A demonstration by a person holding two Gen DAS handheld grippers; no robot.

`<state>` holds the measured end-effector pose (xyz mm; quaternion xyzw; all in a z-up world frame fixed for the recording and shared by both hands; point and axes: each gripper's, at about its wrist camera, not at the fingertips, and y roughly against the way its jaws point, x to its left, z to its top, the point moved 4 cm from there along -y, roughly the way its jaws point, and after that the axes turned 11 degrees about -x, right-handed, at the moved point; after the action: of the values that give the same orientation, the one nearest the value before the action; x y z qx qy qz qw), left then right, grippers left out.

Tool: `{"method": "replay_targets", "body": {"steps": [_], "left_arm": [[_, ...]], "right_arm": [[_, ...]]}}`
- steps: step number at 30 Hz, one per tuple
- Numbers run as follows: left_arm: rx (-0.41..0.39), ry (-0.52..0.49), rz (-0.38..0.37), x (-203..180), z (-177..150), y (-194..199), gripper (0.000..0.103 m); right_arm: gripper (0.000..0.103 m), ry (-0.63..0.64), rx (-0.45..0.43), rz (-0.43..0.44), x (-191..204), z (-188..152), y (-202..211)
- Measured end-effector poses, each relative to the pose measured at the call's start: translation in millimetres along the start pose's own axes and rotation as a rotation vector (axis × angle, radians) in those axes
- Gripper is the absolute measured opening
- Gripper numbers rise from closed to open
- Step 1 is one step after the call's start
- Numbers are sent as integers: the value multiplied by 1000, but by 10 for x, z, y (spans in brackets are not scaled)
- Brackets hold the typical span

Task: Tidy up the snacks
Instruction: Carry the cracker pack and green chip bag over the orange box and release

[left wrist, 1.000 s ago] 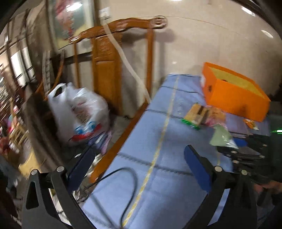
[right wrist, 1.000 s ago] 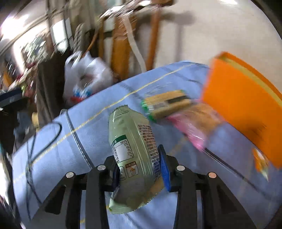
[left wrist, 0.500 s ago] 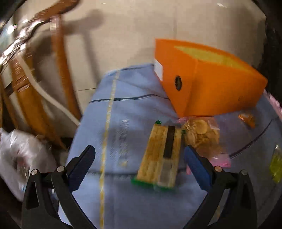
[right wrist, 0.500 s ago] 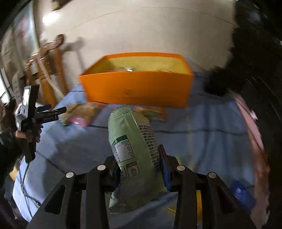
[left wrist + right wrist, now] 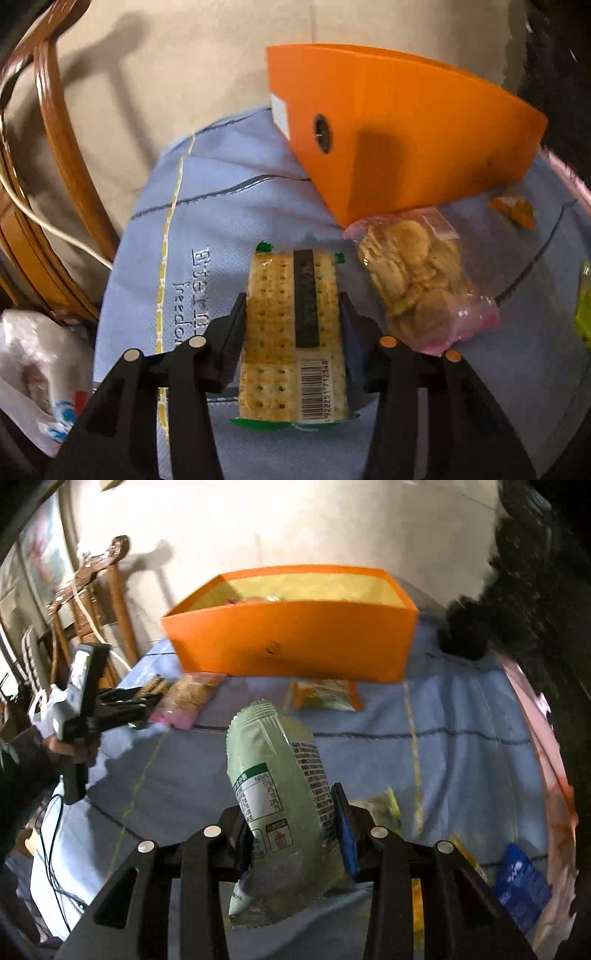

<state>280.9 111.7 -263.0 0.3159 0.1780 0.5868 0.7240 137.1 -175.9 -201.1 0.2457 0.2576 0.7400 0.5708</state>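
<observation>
Snacks sit in both grippers at once. The left gripper [image 5: 293, 306] has its jaws narrowed to the width of a cracker packet [image 5: 291, 332], both fingers pressed against its long sides while it lies flat on the blue cloth [image 5: 207, 229]; whether it is fully clamped or only bracketed I cannot quite tell, though contact looks firm. The right gripper [image 5: 291, 823] is clenched on a pale green snack bag [image 5: 277, 794], held upright above the cloth, its top leaning toward 11 o'clock.

Outward from the left jaws, a pink bag of round biscuits [image 5: 417, 284] lies at 2 o'clock, just beside the packet and touching the foot of the orange box [image 5: 406, 140] at 1 o'clock. From the right wrist view the box [image 5: 295, 642] stands at 12 o'clock, open-topped with items already inside, and a small orange packet [image 5: 323, 694] rests before it.

My reading: mid-task, both arms in the pick-and-carry step. Next, the green bag needs lifting over the near wall and releasing inside; the crackers need lifting clear, then following.
</observation>
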Motion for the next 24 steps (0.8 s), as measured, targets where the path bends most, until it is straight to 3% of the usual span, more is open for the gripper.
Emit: {"method": "replay_targets", "body": {"steps": [3,7,16,19,24], "left_arm": [[-13,39,-23,-47,43,202,46],[-15,-4,23,-193,216,474,46],[-153,102,-19,-671,1115,1256,46],[-178,108,5,-817,1462,1277,46],[-180,122,51,-866,1848,1081,46]], "right_arm": [[39,-26,-27,13,-16,82,73],[38,-54,-62,7,-87,174,152],[39,-61,-256,3,-181,898,305],[39,-37,-302,-55,-274,1249,216],[39,-121,-288,-50,-548,1715,-122]]}}
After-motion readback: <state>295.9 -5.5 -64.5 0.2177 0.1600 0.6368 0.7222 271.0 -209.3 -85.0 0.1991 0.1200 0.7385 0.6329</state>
